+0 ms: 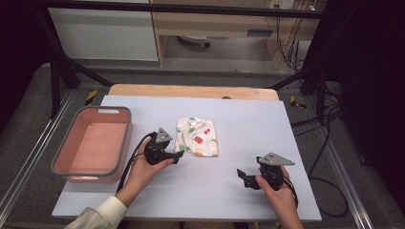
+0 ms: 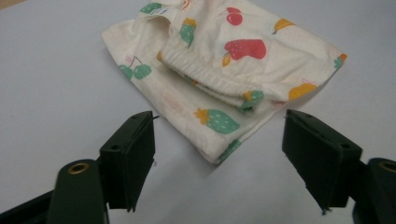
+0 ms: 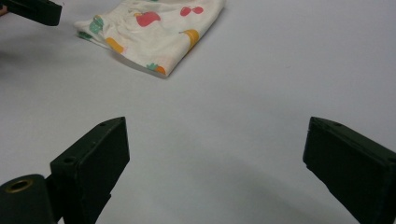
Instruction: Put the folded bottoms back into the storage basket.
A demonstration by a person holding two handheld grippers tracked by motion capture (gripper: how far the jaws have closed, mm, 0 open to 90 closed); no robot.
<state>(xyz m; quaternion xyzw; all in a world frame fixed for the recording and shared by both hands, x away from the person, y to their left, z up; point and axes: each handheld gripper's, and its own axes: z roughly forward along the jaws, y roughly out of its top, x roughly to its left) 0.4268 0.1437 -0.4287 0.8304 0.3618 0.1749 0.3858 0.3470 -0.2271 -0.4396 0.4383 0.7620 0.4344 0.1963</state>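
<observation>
High view: your left gripper (image 1: 178,155) sits at the near left corner of the folded fruit-print garment (image 1: 197,137), which lies mid-table on the pale blue mat (image 1: 248,124), right of the pink bin (image 1: 93,143). Left gripper view: jaws apart, flanking the garment's corner without touching it. Your right gripper (image 1: 242,176) rests well apart, jaws spread over bare mat.

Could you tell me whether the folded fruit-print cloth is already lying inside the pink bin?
No, the cloth lies on the table to the right of the pink bin, beside the left claw.
</observation>
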